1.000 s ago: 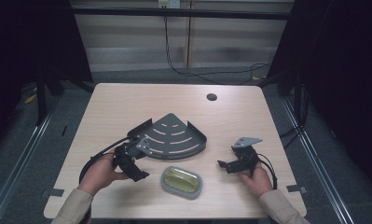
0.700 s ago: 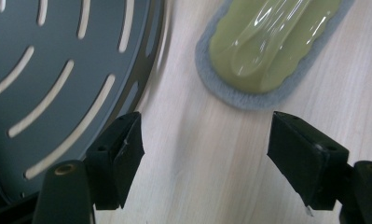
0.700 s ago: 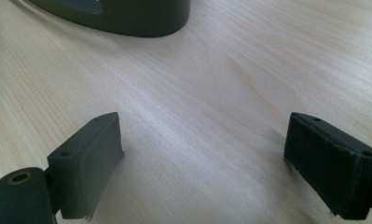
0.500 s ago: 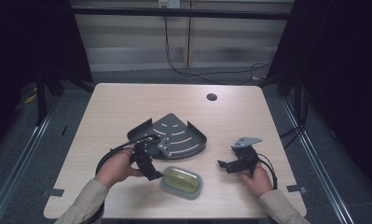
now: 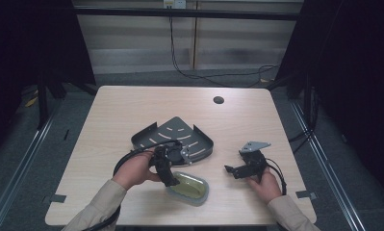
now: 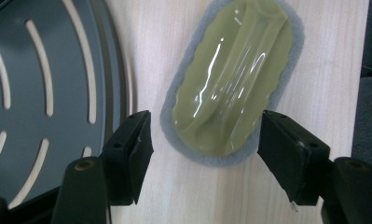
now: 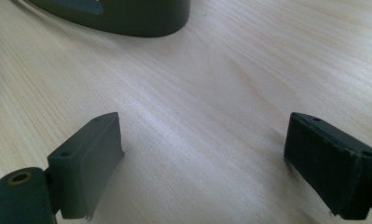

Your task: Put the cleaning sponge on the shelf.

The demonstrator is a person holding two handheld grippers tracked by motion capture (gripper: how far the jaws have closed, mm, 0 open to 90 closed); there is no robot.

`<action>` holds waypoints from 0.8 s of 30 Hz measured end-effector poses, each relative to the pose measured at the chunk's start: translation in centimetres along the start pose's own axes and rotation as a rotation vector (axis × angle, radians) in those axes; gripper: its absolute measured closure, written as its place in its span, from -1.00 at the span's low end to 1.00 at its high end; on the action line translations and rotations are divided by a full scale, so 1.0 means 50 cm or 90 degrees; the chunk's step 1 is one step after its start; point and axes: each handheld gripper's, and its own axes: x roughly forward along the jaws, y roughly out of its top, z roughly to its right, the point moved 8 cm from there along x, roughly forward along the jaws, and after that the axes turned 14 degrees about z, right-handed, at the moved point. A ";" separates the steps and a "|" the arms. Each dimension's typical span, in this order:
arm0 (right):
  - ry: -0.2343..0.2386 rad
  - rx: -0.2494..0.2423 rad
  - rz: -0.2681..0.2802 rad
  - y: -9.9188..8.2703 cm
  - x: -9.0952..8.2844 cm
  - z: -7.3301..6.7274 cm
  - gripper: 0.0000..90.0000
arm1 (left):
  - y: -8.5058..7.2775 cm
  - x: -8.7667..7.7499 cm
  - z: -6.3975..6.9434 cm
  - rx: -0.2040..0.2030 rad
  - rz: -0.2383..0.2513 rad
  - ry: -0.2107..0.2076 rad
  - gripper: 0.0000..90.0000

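Olive-green scrubbing pad (image 6: 230, 88), a glossy oval with a wavy edge backed by a grey felt rim, lies flat on the light wooden table (image 5: 132, 110) near the person's edge, just beside the curved front of the dark metal corner shelf (image 5: 172, 137) with its slotted floor. Left gripper (image 6: 206, 140) hangs over the pad's near end; its jaws have just been closing, yet they stand clearly apart, one on either side of the pad with bare wood showing between each pad face and the grey rim, so nothing is gripped. In the high view the left gripper (image 5: 170, 180) points down at the pad (image 5: 189, 186) from the shelf side. Right gripper (image 5: 230, 169) rests low over the table well to the right of the pad, its jaws spread wide over bare wood, holding nothing, with the shelf's rounded wall (image 7: 127, 18) farther ahead.
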 end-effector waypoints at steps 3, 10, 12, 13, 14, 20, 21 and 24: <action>0.000 0.000 0.000 0.000 0.000 0.000 -0.76 | 0.008 0.009 0.003 0.008 -0.001 -0.007 -0.18; 0.000 -0.001 0.001 0.000 0.000 0.000 -0.76 | 0.026 0.025 0.015 0.040 0.000 -0.032 0.01; 0.000 -0.001 0.001 0.000 0.000 0.000 -0.76 | 0.030 0.030 0.018 0.048 -0.004 -0.041 0.06; -0.001 0.000 0.002 0.000 0.000 0.000 -0.76 | 0.031 0.033 0.021 0.046 -0.003 -0.046 0.08; -0.001 0.000 0.002 0.000 0.000 0.000 -0.76 | 0.033 0.036 0.021 0.052 -0.004 -0.047 0.10; 0.000 0.000 0.002 0.000 0.001 0.000 -0.76 | 0.040 0.055 0.029 0.075 -0.010 -0.071 0.24; 0.000 0.000 0.002 0.000 0.000 0.000 -0.76 | 0.042 0.058 0.031 0.080 -0.006 -0.075 0.30; 0.000 -0.001 0.002 0.000 0.000 0.000 -0.76 | 0.045 0.064 0.035 0.088 -0.009 -0.086 0.49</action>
